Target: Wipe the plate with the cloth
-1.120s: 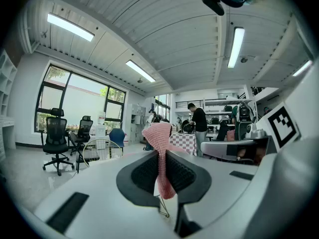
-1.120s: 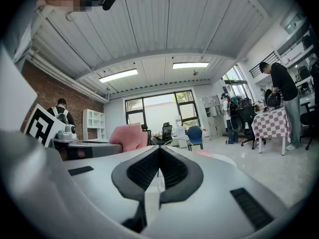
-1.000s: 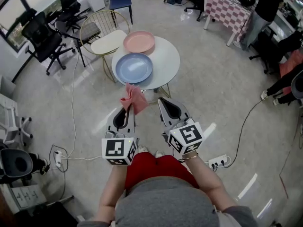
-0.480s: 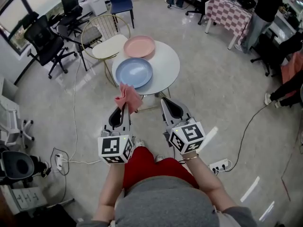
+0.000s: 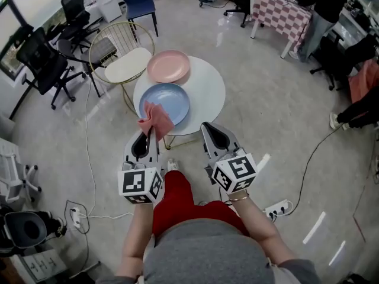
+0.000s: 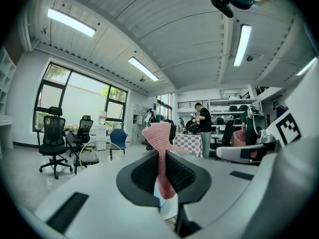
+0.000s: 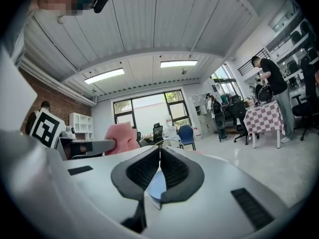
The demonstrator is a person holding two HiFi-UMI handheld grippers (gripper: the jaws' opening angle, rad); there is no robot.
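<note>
Right, I have the left gripper (image 5: 149, 134) pinching the pink knitted cloth (image 5: 156, 118). In the left gripper view the jaws are clamped on a narrow fold of it (image 6: 160, 142), and the rest bunches up above the tips. From the head view the cloth overlaps the near left rim of the round pale blue plate (image 5: 170, 102). I can't tell whether fabric and plate are touching.

The right gripper (image 5: 208, 126) is level with the left one, just beside it and apart from it. Its jaws are pressed together with nothing between them. Looking along them in the right gripper view (image 7: 159, 156), I catch a sliver of the blue plate (image 7: 156, 184) below the tips.

The blue plate sits on the near left part of the small round white table (image 5: 208, 87). A round pink plate (image 5: 169, 67) lies just behind it, and their rims are close or touching. A gold wire chair with a white seat cushion (image 5: 127, 64) stands to the table's left. Black office chairs (image 5: 38, 64) stand further left, and a pink-and-white checked table (image 5: 277, 9) is at the far right. A white power strip (image 5: 276, 206) lies on the grey floor near my right side.
</note>
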